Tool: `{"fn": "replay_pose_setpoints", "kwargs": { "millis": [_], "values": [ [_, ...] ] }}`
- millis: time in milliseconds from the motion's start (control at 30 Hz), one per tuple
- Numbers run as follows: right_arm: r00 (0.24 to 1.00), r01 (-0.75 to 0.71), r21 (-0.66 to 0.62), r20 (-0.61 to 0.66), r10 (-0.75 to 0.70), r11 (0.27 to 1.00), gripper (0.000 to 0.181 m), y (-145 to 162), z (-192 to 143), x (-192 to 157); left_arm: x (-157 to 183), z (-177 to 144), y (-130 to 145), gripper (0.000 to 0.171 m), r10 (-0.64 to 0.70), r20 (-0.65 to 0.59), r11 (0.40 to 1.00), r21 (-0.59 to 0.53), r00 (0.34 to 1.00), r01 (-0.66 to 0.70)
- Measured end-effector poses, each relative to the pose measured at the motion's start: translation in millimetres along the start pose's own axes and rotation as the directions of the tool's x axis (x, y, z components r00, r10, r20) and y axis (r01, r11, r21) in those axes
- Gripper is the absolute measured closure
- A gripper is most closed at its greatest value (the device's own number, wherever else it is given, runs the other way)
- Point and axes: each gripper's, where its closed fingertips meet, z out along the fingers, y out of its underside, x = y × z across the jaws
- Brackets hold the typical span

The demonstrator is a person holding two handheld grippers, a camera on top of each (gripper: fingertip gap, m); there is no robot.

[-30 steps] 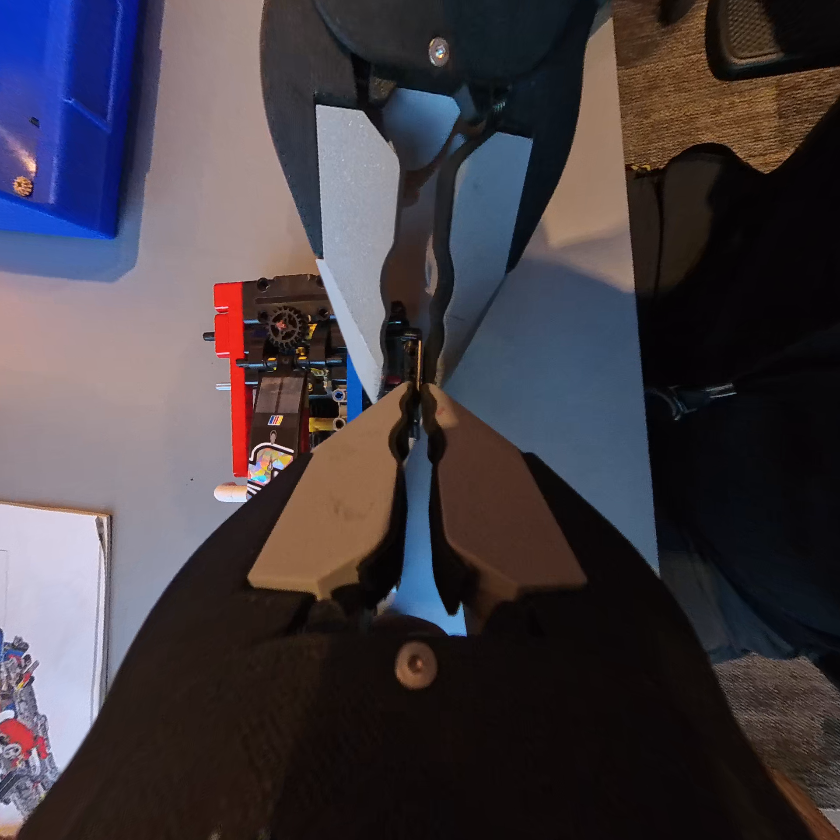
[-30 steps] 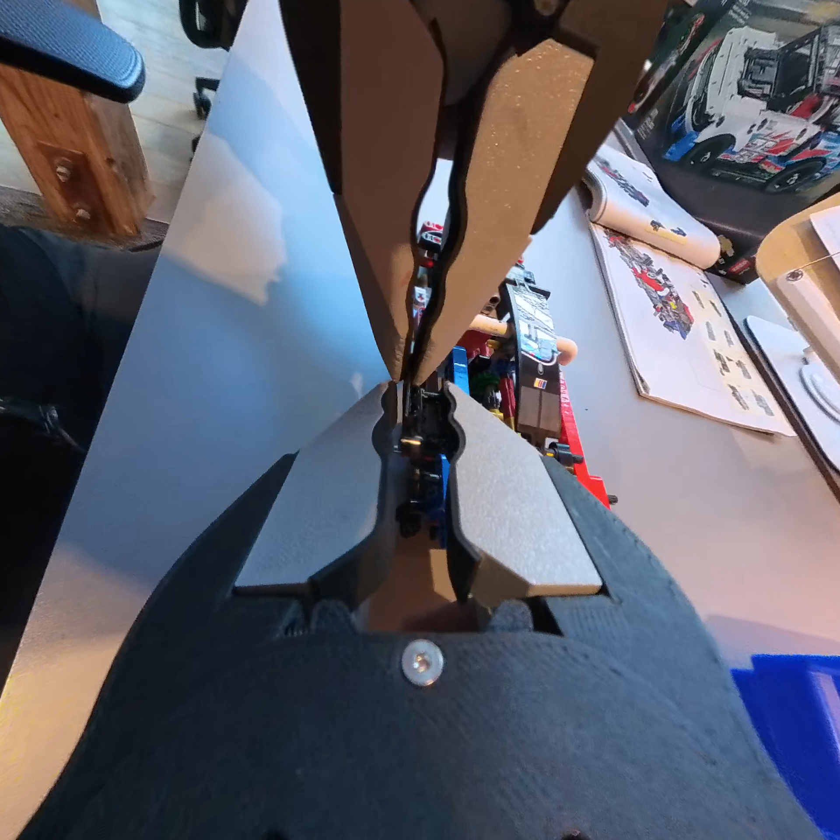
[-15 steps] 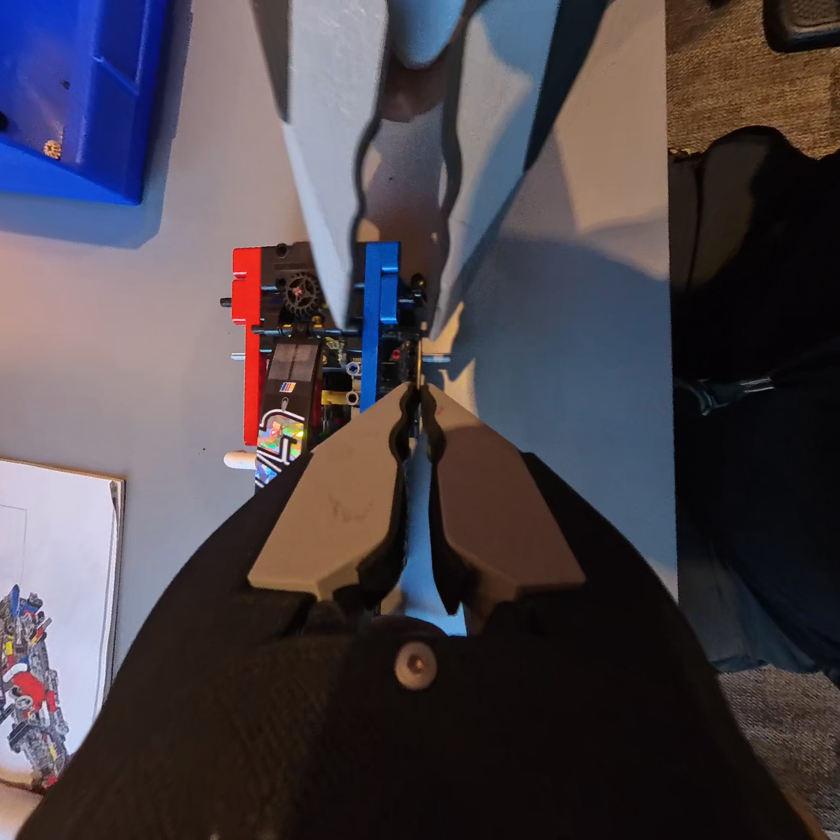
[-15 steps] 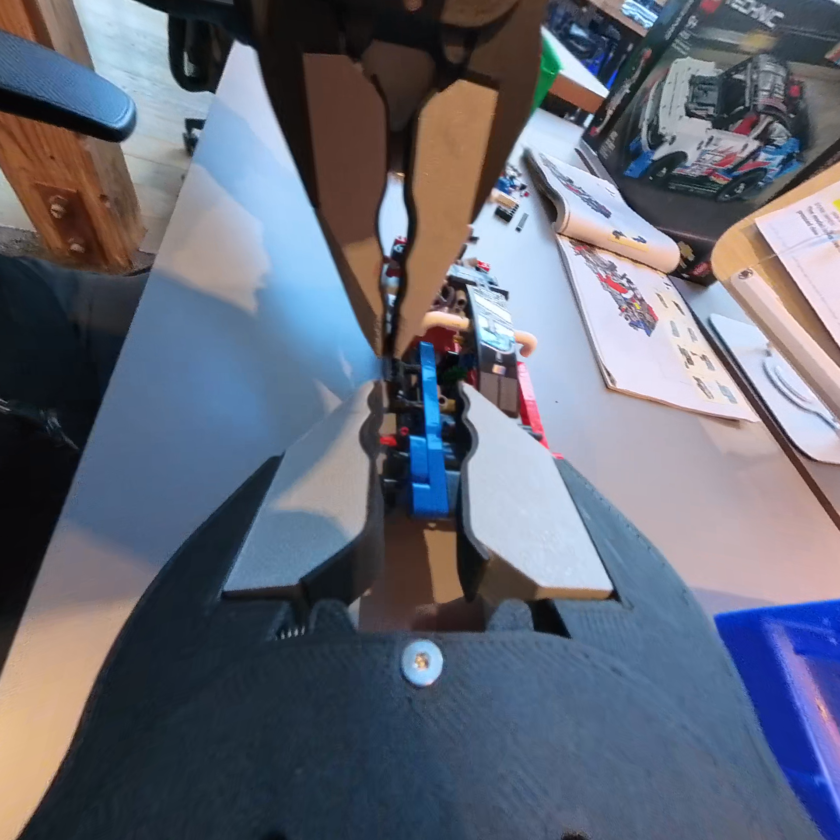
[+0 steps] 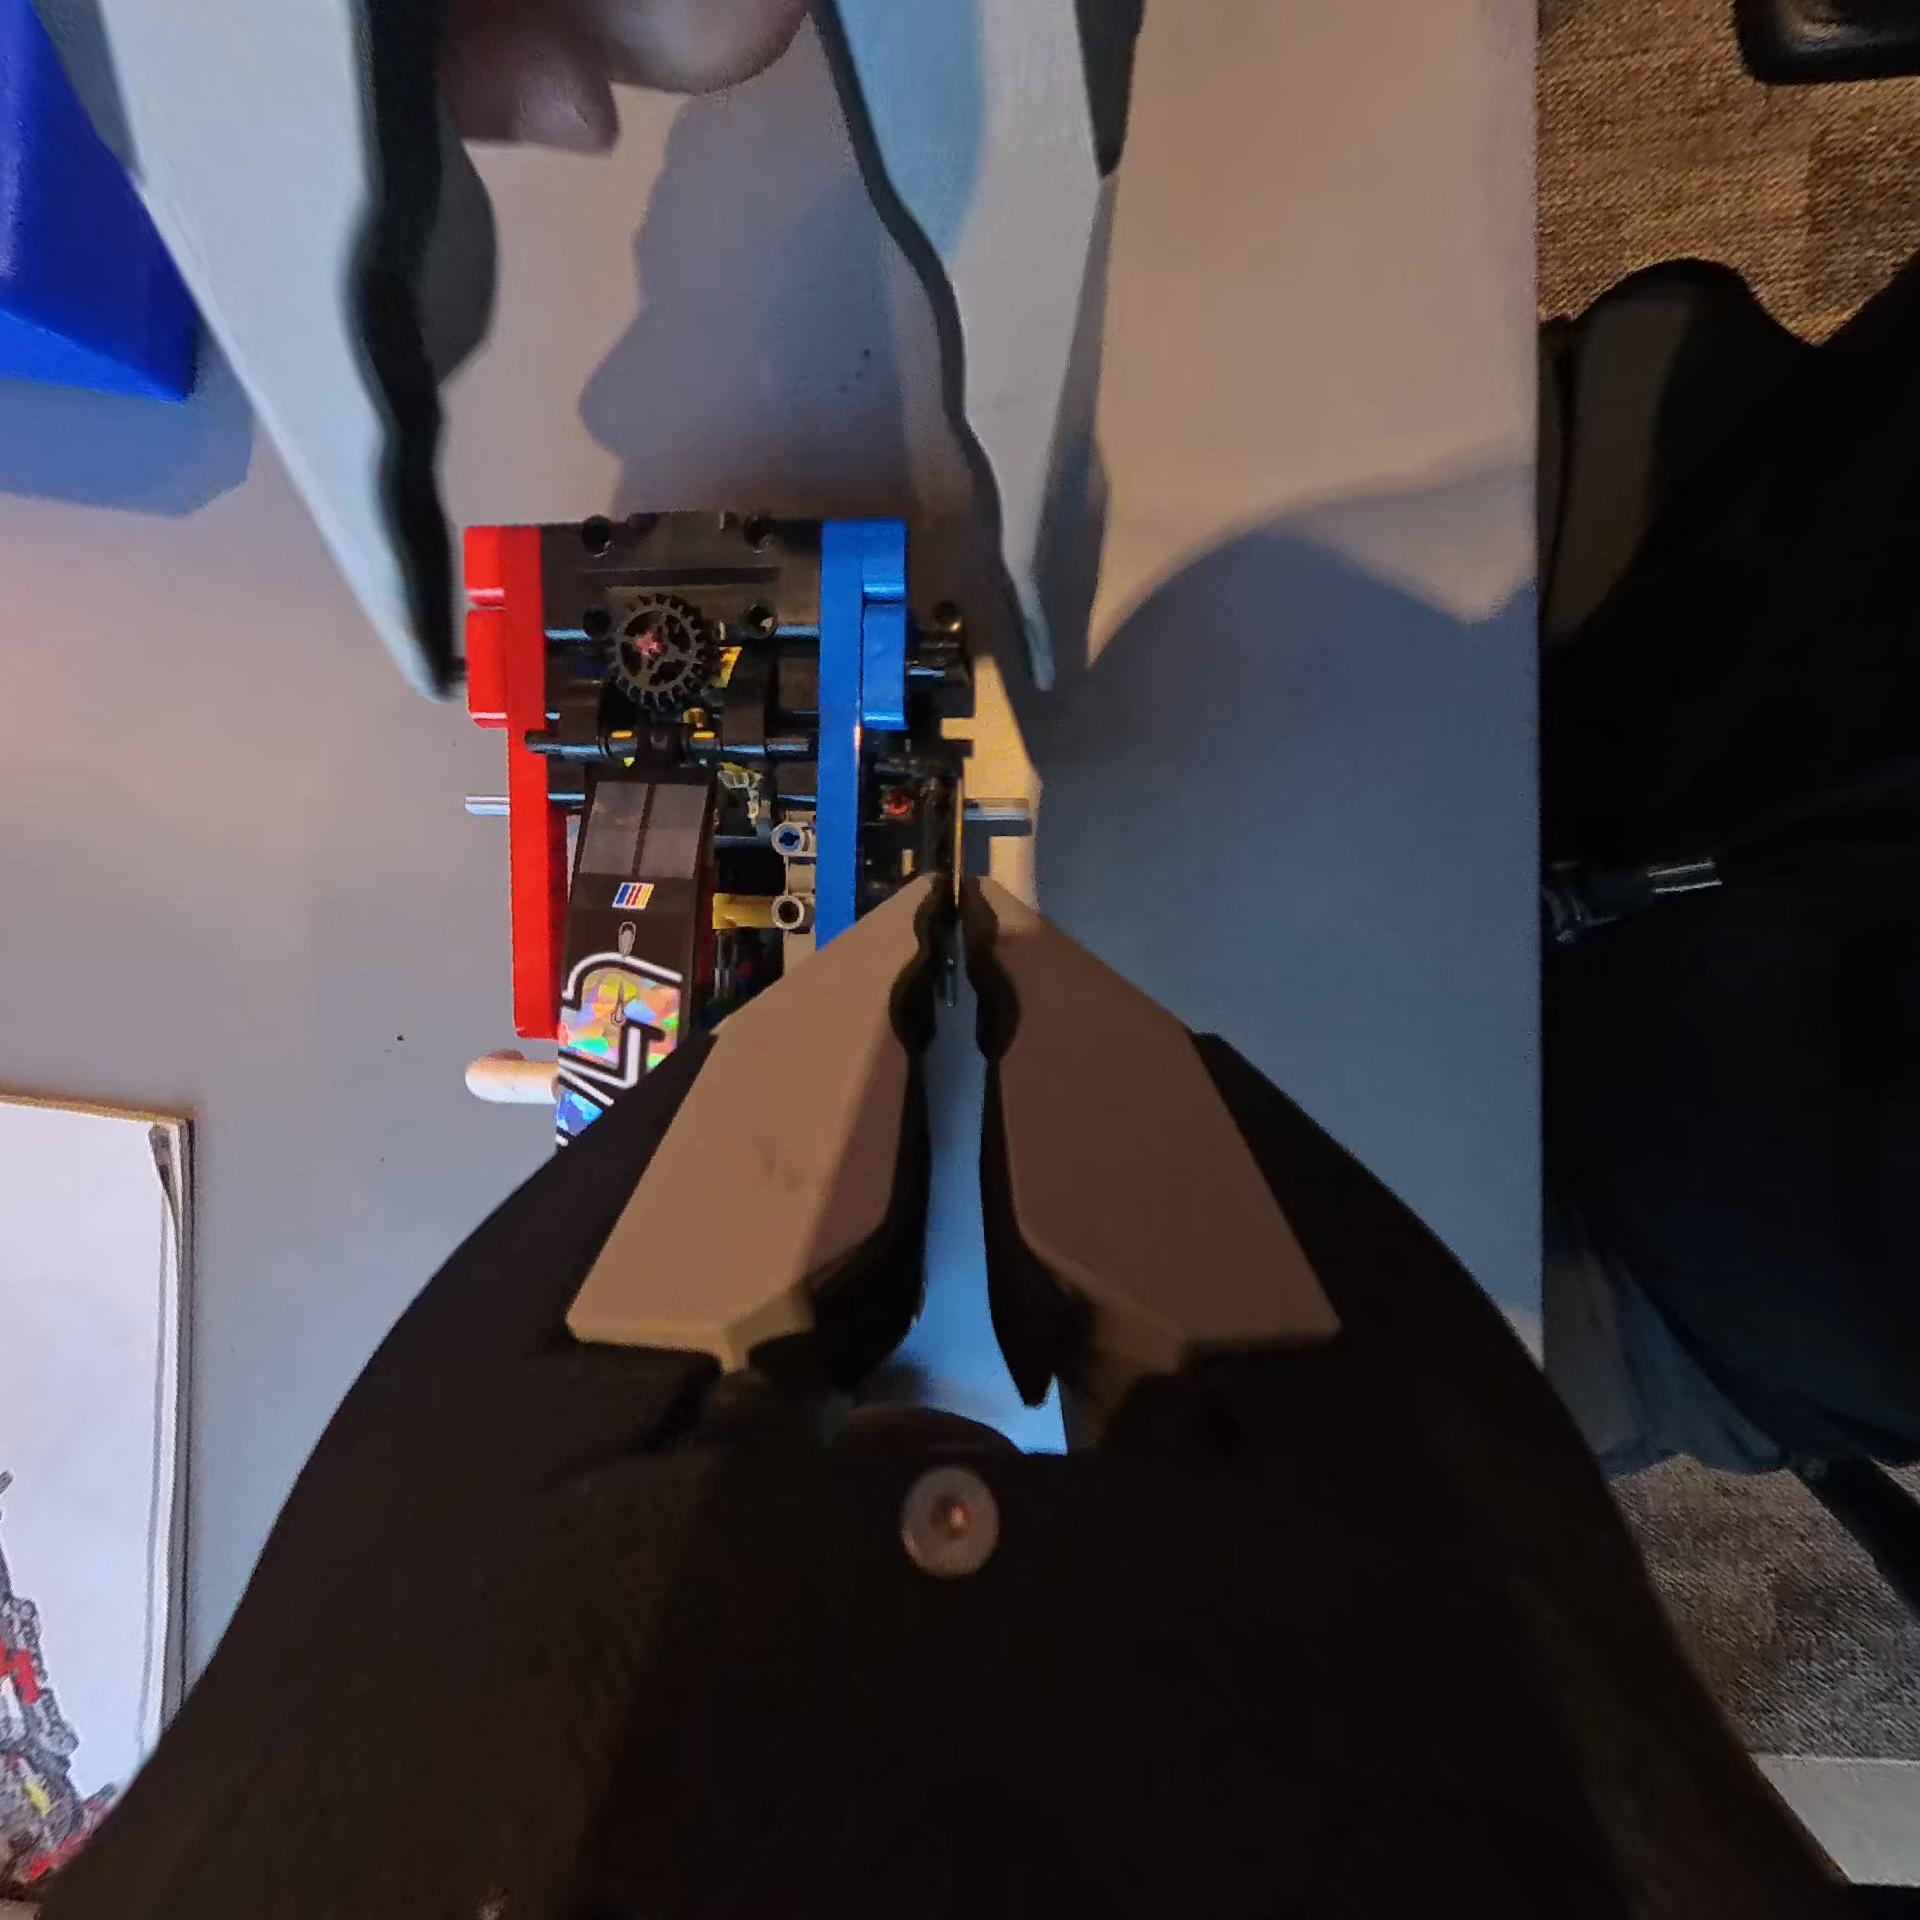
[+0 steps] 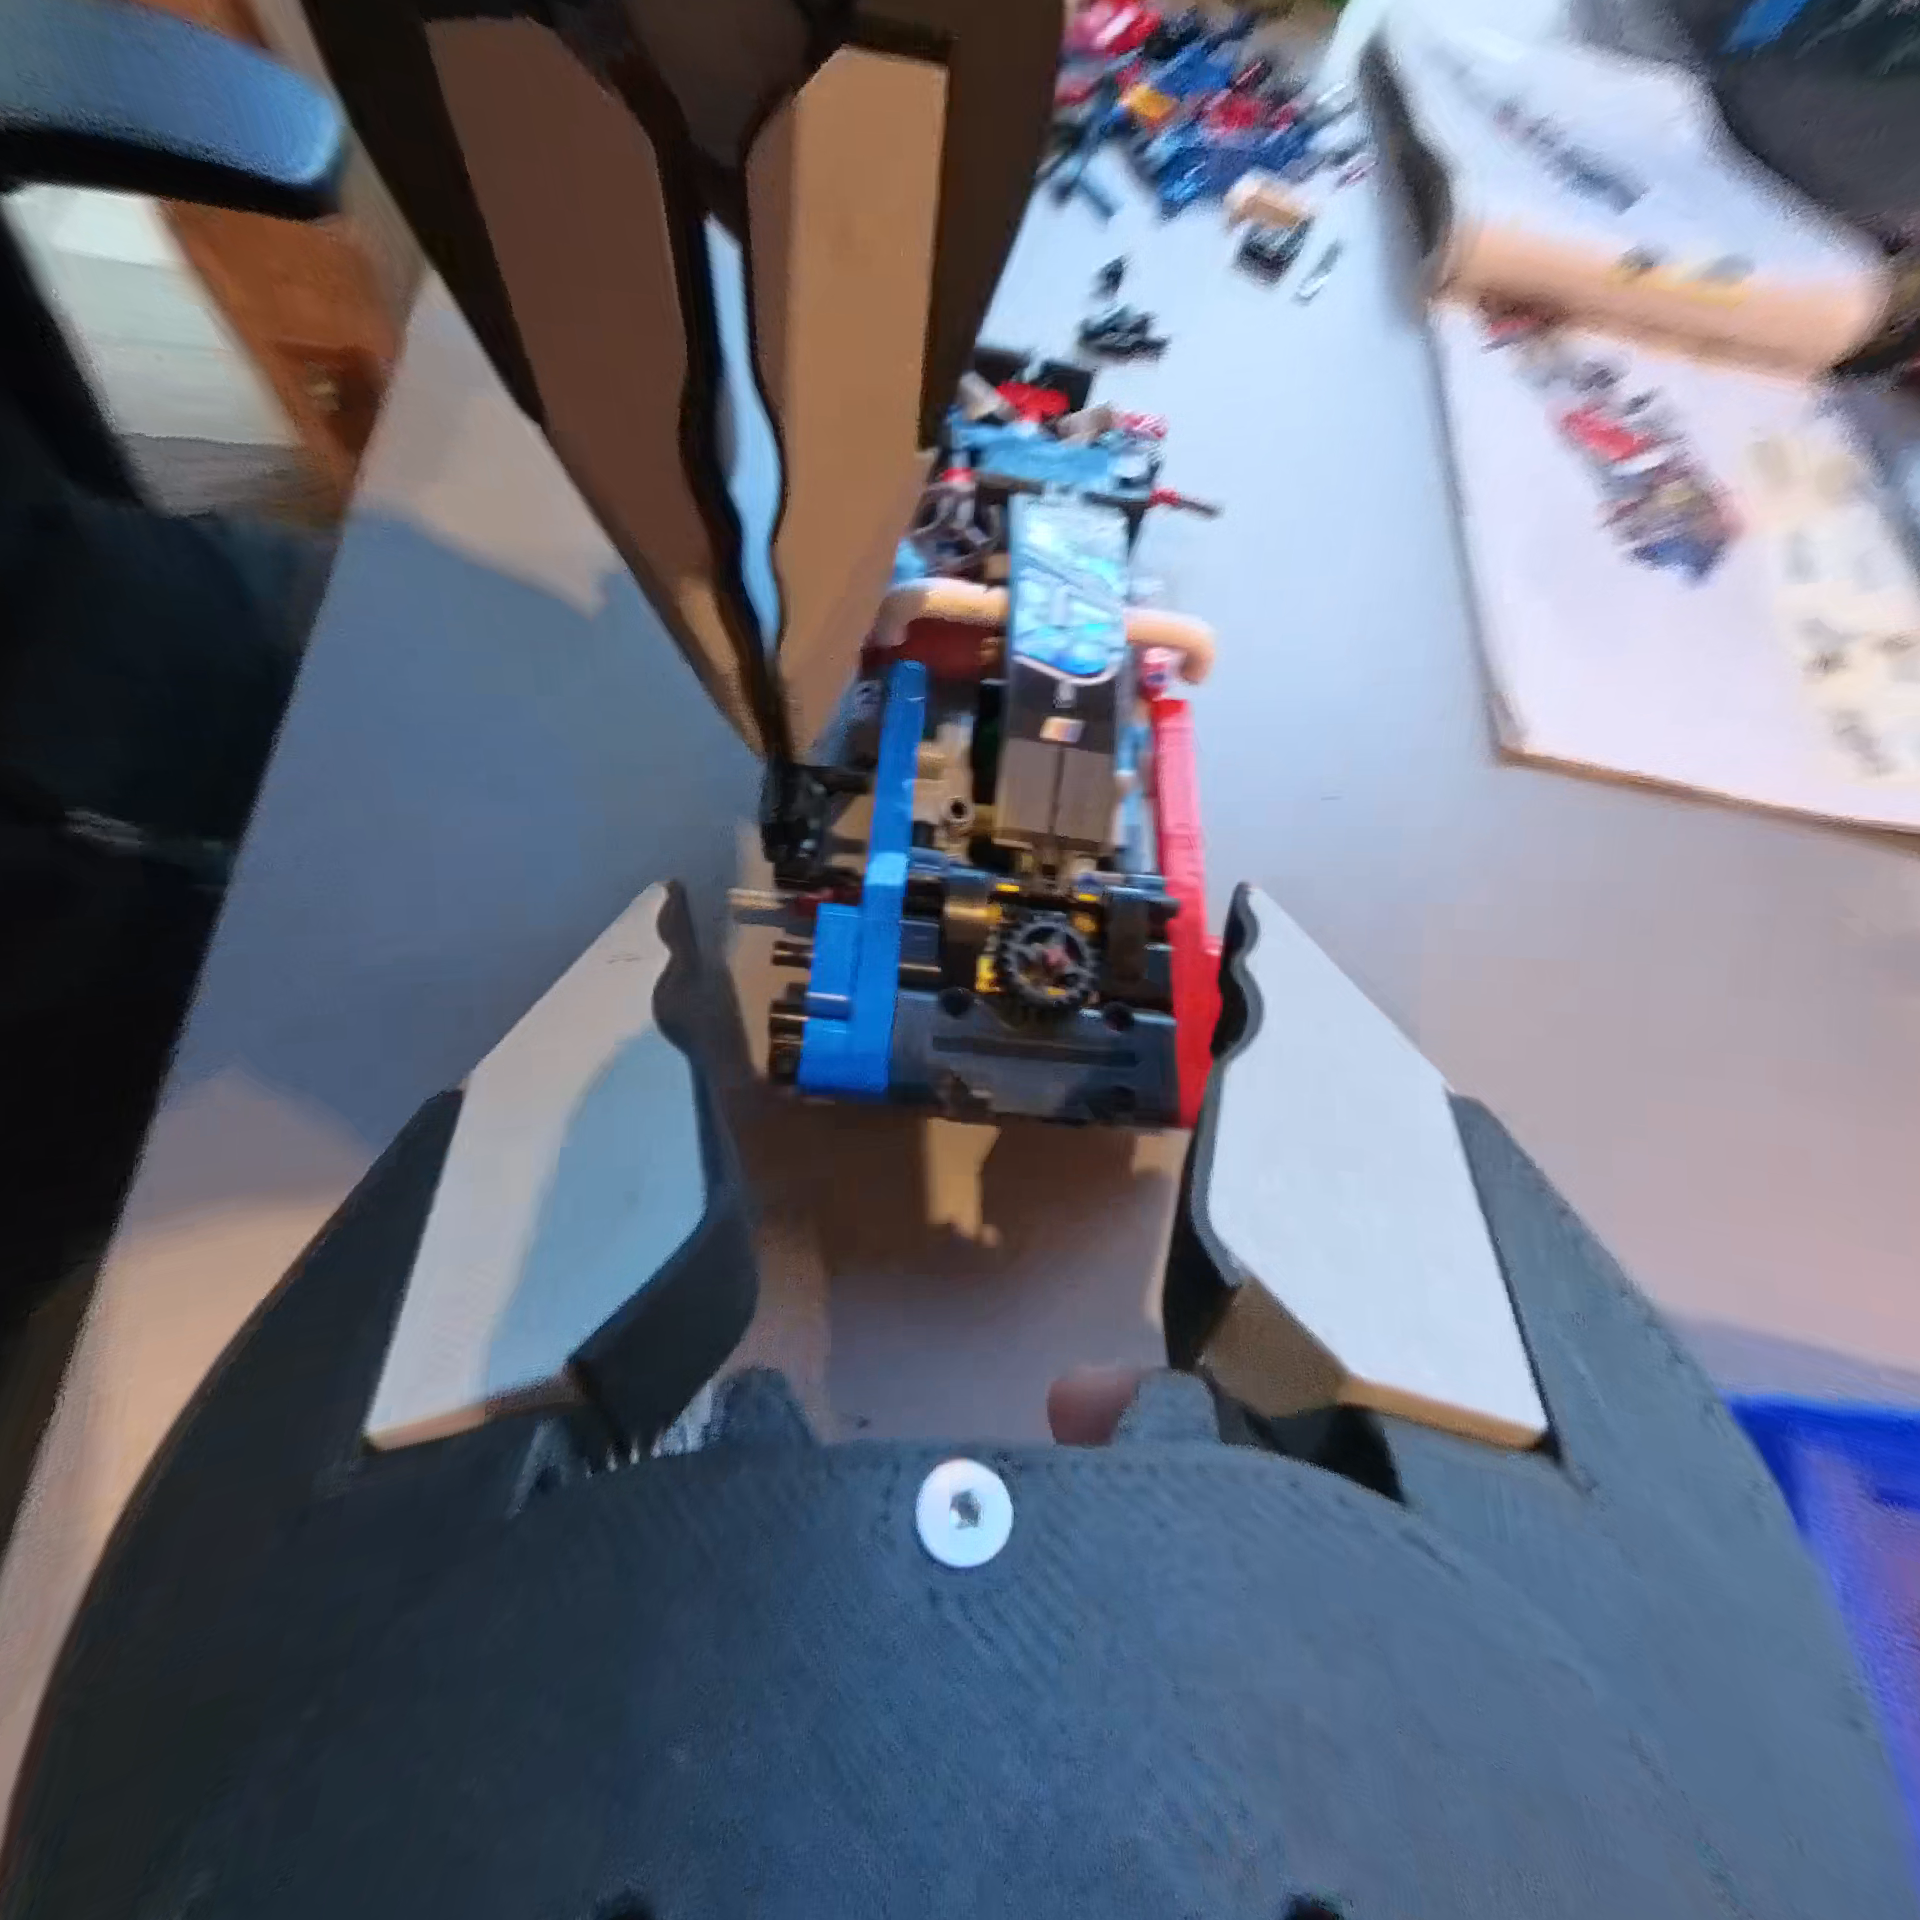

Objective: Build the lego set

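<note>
**Two grippers at a partly built Lego car**

The Lego model [image 5: 686, 790] lies on a grey table [image 5: 1247, 727], framed by a red beam [image 5: 525, 790] and a blue beam [image 5: 857, 727]. The left gripper [image 5: 951, 894] is pinched onto a thin black part at the model's blue side. The right gripper [image 6: 956, 914] is spread wide, its fingers straddling the model's end. An instruction booklet [image 5: 83, 1351] lies nearby.

Grey table [image 5: 1299, 312] with a lego build and its clutter

The part-built lego chassis [image 6: 997, 935], red beam on one side and blue on the other, rests on the tabletop. An open instruction booklet [image 6: 1662, 582] lies beside it, loose lego pieces [image 6: 1195, 135] farther back, a blue bin [image 5: 62, 229] near one corner.
</note>
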Motion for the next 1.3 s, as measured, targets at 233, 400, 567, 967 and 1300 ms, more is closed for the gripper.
{"fn": "replay_pose_setpoints", "kwargs": {
  "millis": [233,400,567,967,1300],
  "values": [
    [0.999,-0.005,-0.075,-0.036,0.002,0.997,0.09,3.0,23.4,6.8,-1.7,-2.2,-4.1,0.171,-0.03,-0.003,1.0,0.003,1.0,0.03],
    [0.986,0.028,-0.137,-0.159,-0.05,0.99,0.09,11.5,22.0,7.6,-1.1,-0.6,-3.4,0.171,-0.044,-0.023,0.999,-0.013,0.999,0.044],
    [0.984,0.016,-0.13,-0.172,-0.038,0.991,0.094,12.1,20.5,10.7,-2.0,1.4,-4.4,0.171,-0.058,-0.046,0.998,-0.018,0.997,0.057],
    [0.993,-0.016,-0.061,-0.115,0.009,0.998,0.092,10.8,19.6,16.9,-8.3,1.8,-4.8,0.171,-0.076,-0.075,0.997,-0.029,0.994,0.074],
    [0.995,-0.031,-0.019,-0.091,0.03,0.999,0.092,9.0,20.6,21.1,-13.2,-0.1,-5.6,0.171,-0.096,-0.087,0.995,-0.023,0.992,0.094]
  ]
}}
